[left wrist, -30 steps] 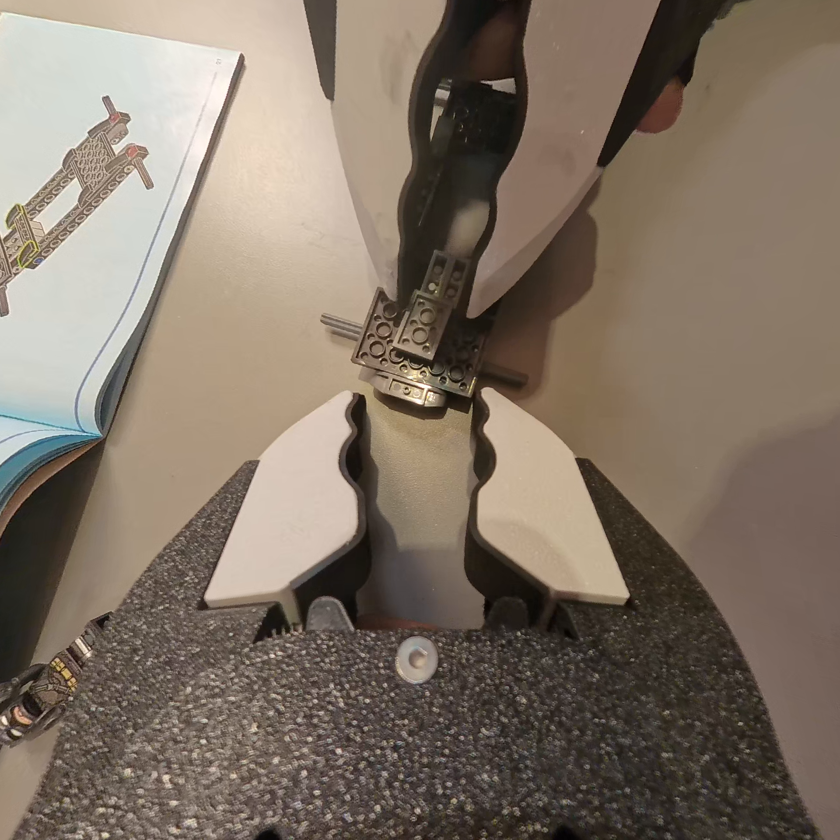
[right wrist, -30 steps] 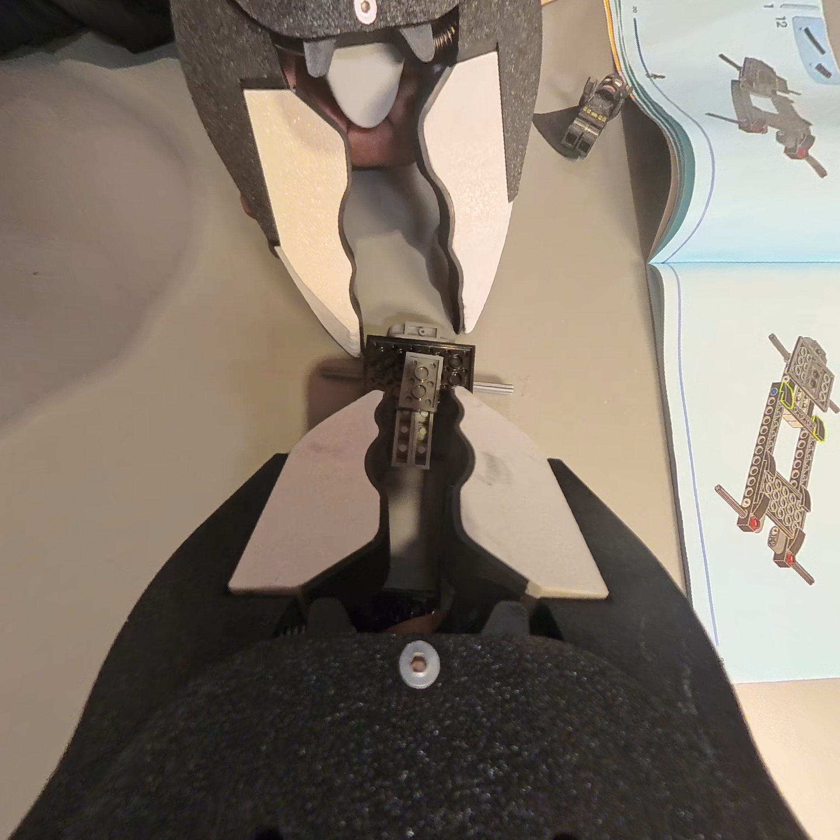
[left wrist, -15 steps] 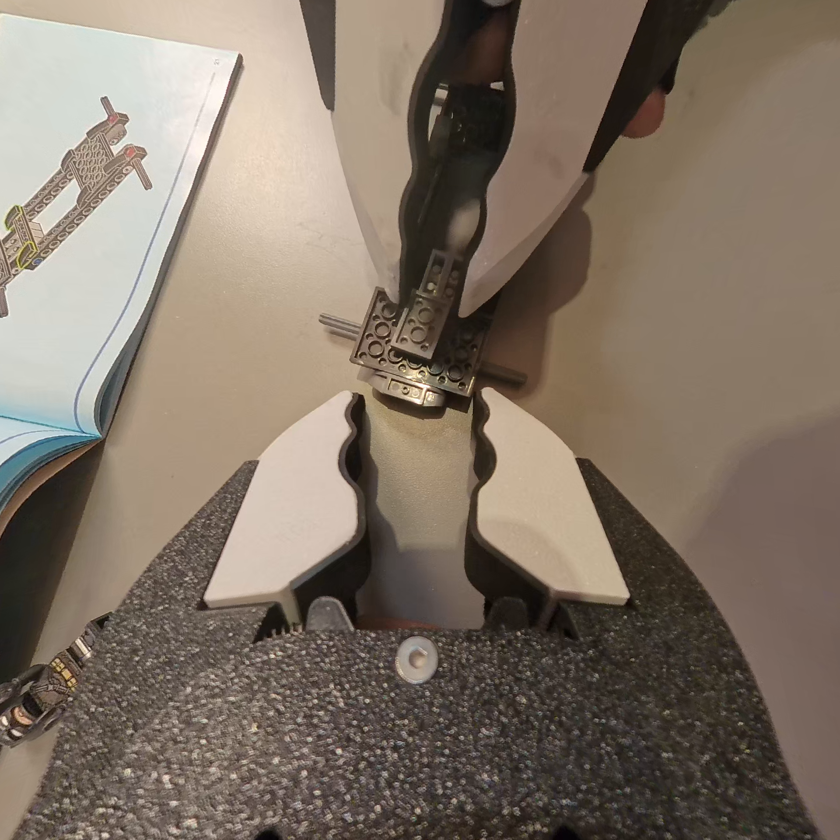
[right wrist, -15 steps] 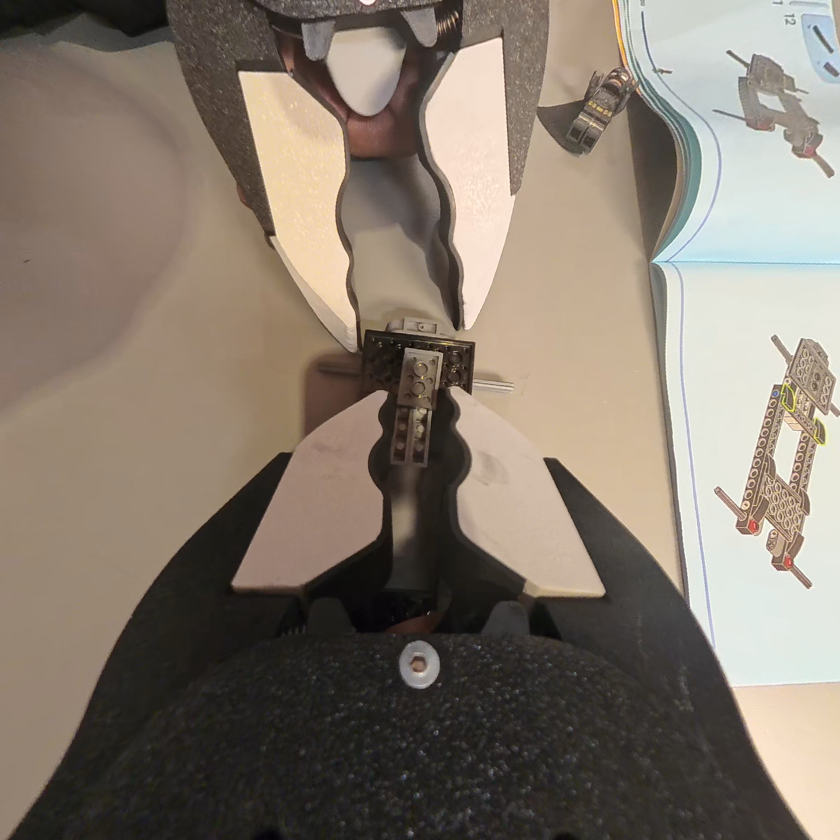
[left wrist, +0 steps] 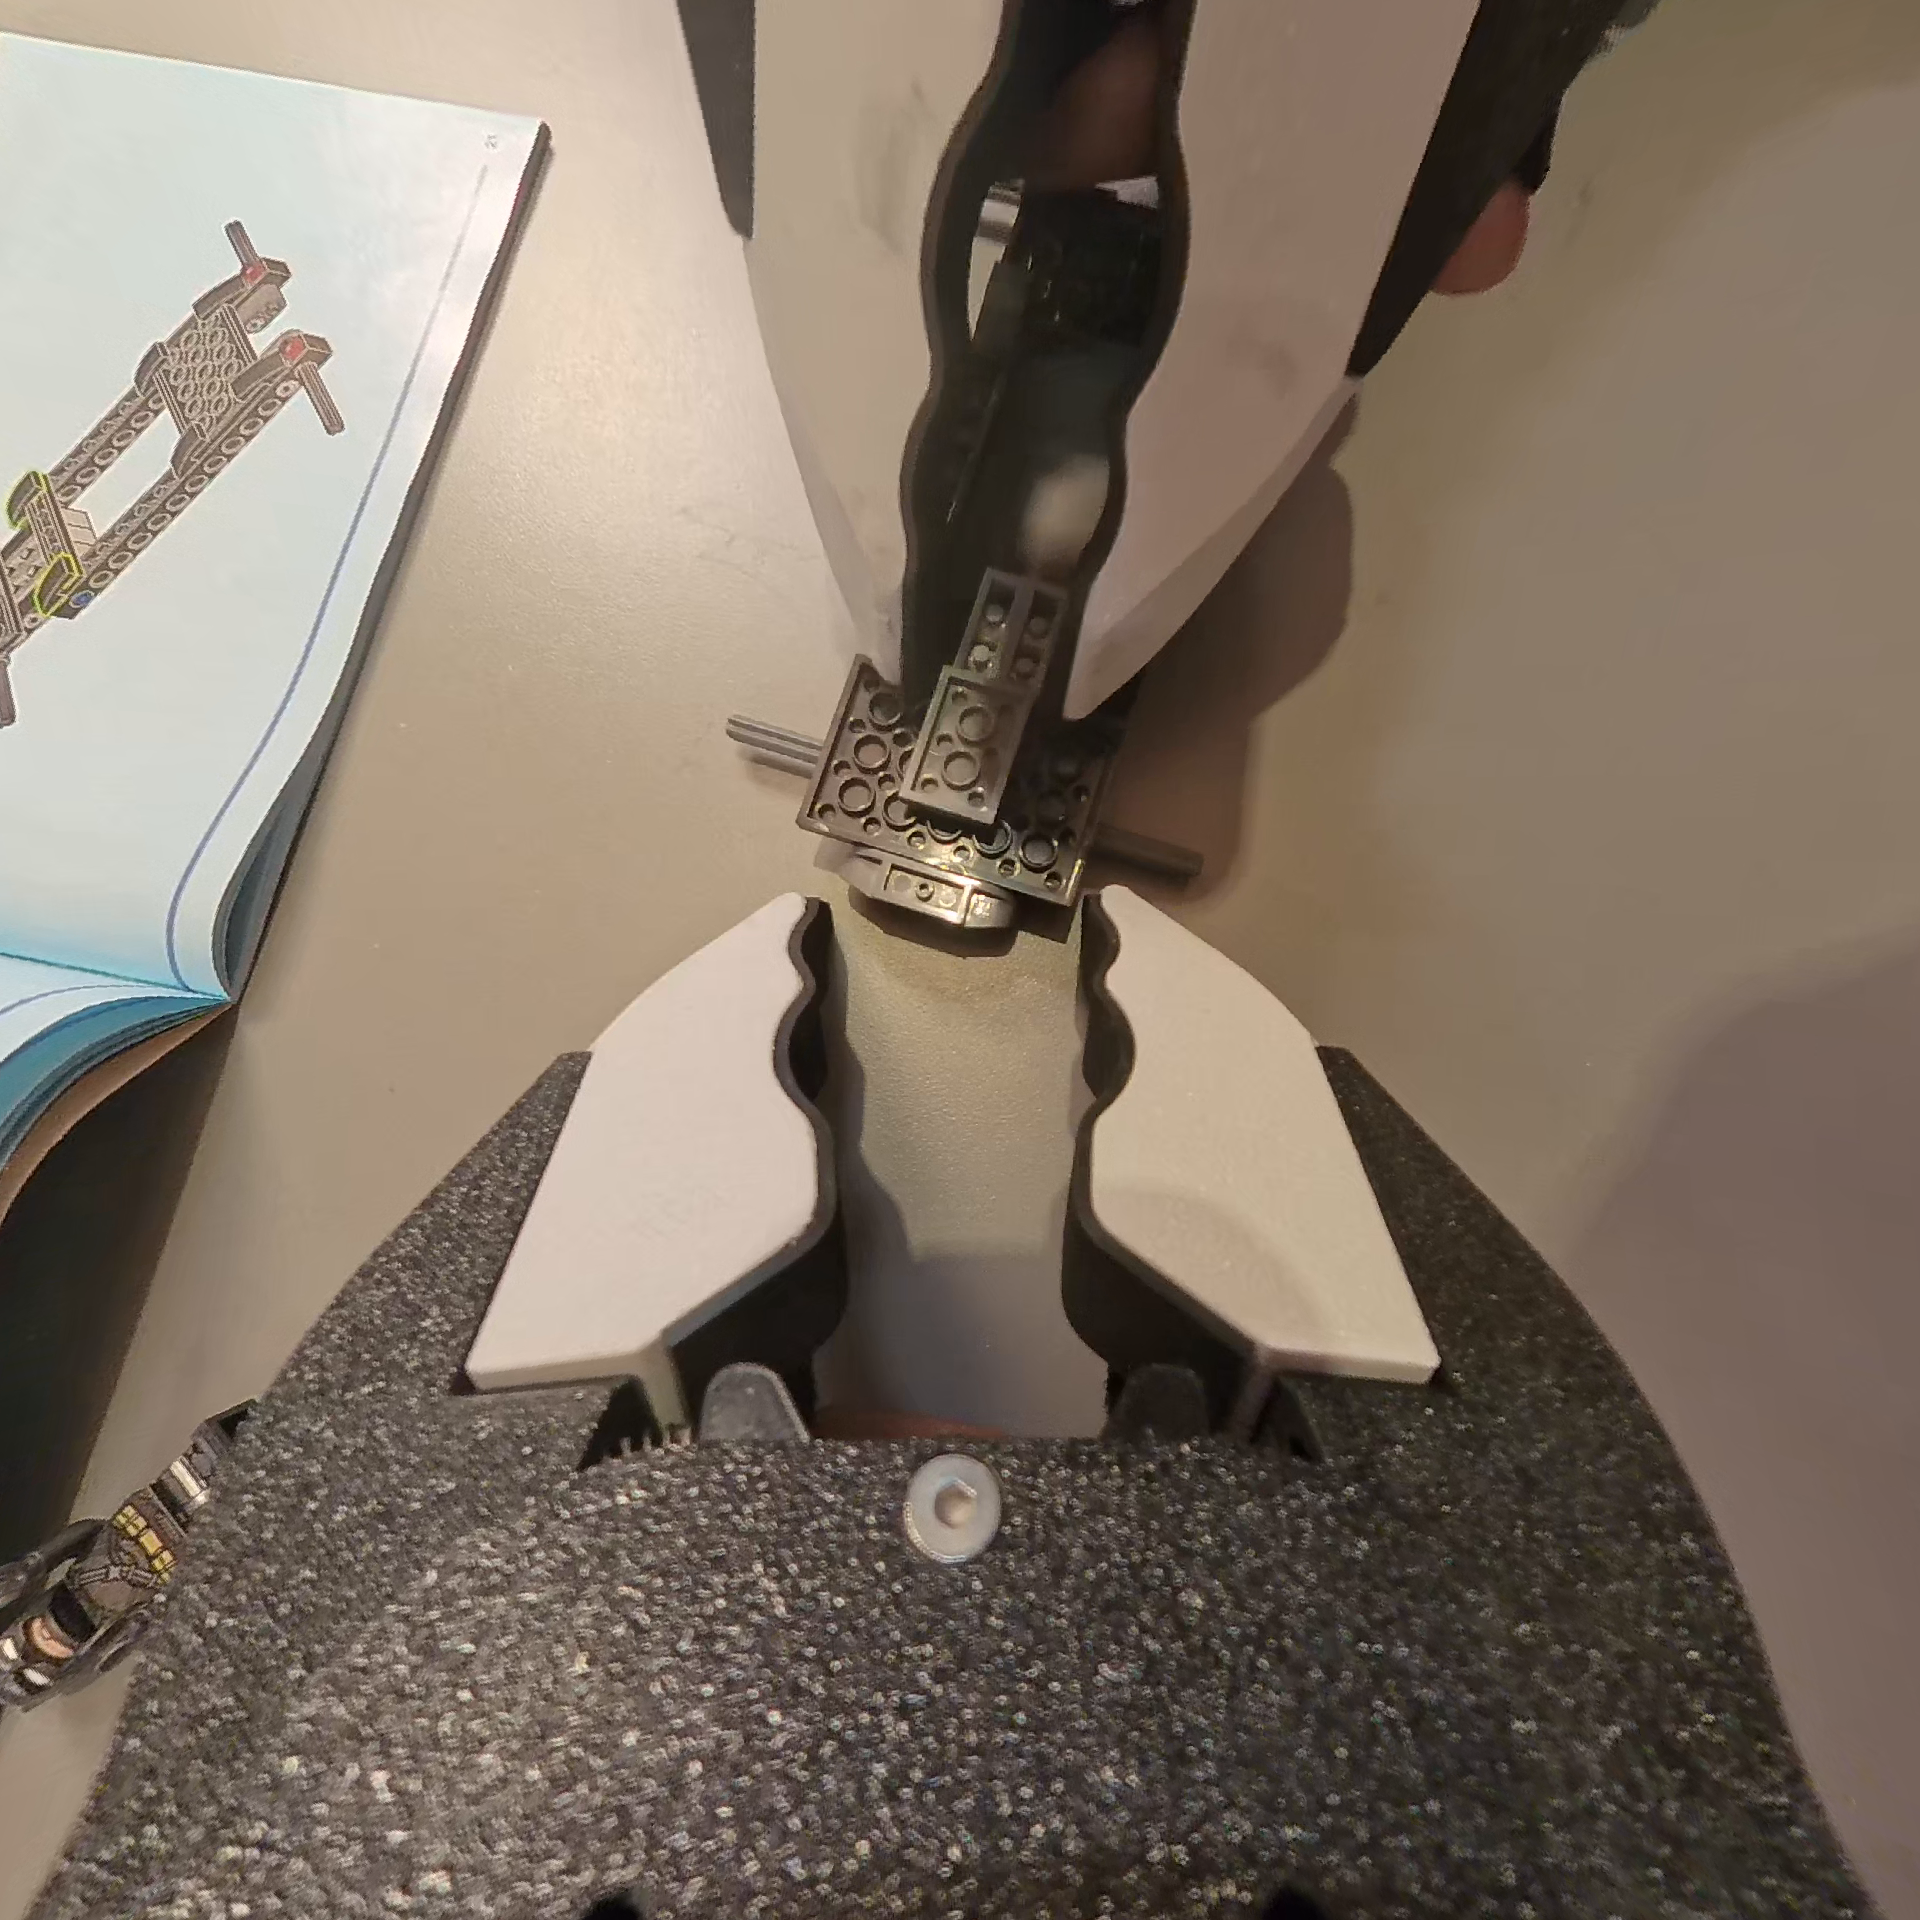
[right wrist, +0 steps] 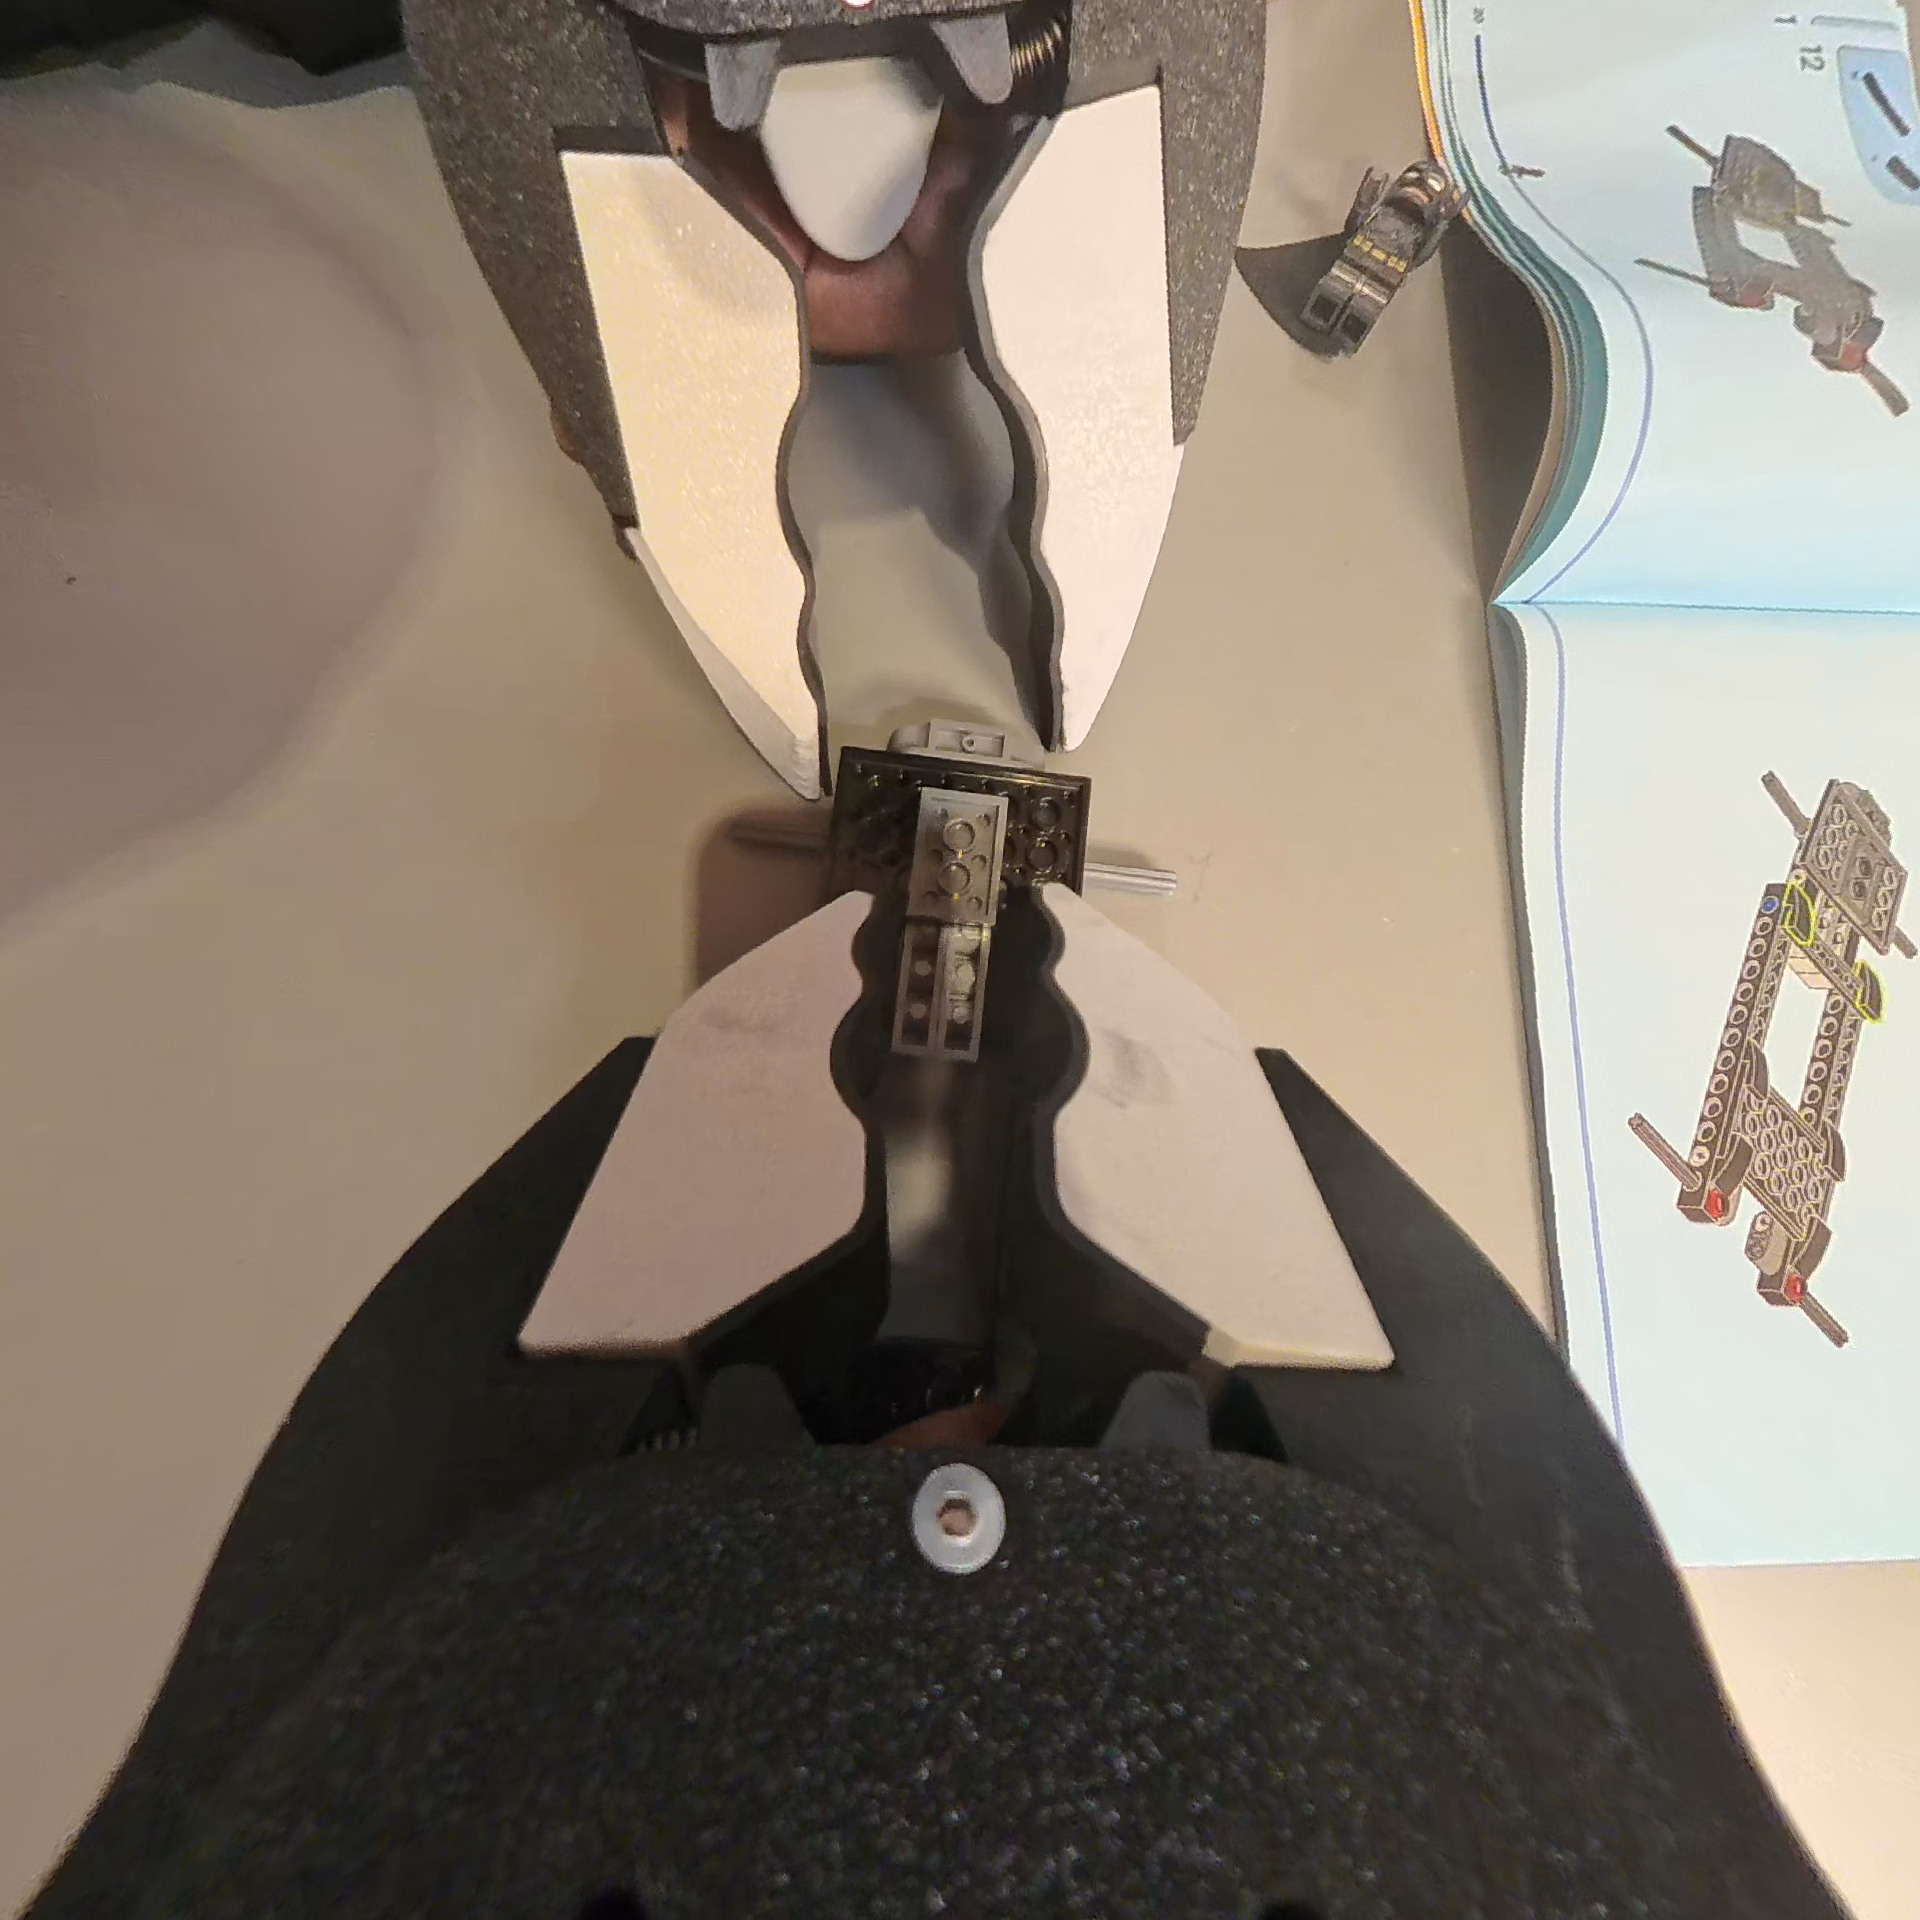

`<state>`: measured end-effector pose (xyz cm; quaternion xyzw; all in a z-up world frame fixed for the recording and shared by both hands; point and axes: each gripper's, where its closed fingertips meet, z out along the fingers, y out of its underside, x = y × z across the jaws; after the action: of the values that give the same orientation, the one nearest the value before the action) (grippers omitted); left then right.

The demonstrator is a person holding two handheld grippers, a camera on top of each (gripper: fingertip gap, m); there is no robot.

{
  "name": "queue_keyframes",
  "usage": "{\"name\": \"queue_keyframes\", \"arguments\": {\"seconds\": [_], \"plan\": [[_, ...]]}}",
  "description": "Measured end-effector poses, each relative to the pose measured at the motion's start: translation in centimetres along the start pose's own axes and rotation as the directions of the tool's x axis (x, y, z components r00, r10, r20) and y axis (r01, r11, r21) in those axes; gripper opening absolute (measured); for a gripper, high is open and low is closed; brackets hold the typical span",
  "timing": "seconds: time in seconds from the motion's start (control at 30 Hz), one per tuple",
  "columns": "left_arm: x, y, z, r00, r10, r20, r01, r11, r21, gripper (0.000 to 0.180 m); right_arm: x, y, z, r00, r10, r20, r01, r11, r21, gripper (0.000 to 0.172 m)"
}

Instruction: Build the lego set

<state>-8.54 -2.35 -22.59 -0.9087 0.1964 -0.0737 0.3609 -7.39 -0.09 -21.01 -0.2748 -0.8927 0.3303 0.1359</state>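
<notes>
My right claw (right wrist: 961,914) pinched the grey brick assembly (right wrist: 951,862), its dark plate pointing away from me. My left claw (left wrist: 951,914) stood spread, tips just beside the plate's far edge. An instruction booklet (right wrist: 1714,727) and a minifigure (right wrist: 1371,249) lay on the tabletop (right wrist: 312,727).

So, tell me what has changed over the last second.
Almost nothing. The right gripper edged very slightly sideways, its fingers staying closed on the narrow grey end of the dark brick model. Nothing was taken hold of or let go. The left gripper stays with its tips at the model's wide plate end. The open booklet and the small toy figure lie where they were.
</notes>
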Motion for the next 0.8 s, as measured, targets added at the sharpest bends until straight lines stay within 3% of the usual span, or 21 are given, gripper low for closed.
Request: {"name": "queue_keyframes", "arguments": {"seconds": [0.47,0.8], "plan": [[-0.1,0.2,-0.2,1.000,-0.003,-0.006,0.003,1.000,0.000,0.046,0.7,2.8,-3.4,0.995,0.039,-0.087,-0.046,0.996,-0.080,0.041],[-0.4,0.3,-0.5,1.000,-0.015,0.003,0.015,1.000,0.007,0.047,-0.2,3.3,-2.9,0.995,0.081,-0.053,-0.085,0.992,-0.095,0.055]]}}
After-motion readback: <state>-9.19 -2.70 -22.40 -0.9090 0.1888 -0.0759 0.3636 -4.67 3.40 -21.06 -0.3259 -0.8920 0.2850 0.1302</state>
